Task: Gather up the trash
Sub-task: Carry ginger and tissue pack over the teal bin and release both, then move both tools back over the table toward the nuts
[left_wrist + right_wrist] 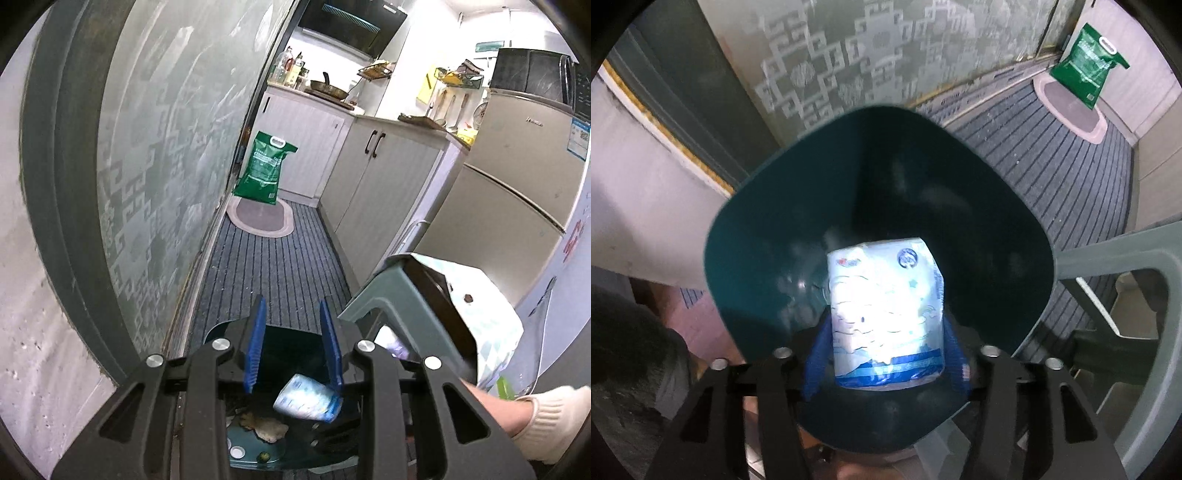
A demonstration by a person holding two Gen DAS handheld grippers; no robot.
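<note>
The left tool (293,345) hangs wide, holding nothing, above the dark teal bin (295,343) — a crumpled white-and-blue packet (308,397) lies among scraps inside. The right tool (886,363) clamps a white-and-blue tissue pack (886,314) over the bin's mouth (775,206) — grey stool (1126,295) just beside.

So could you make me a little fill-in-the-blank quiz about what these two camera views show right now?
1. The right gripper is shut on a white and blue ____.
2. That packet is held over the opening of a dark teal ____.
3. At the far end of the striped floor mat, a ____ coloured bag leans by the cabinets.
4. The left gripper has its blue fingers ____, with nothing between them.

Missing words: packet; bin; green; open
</note>
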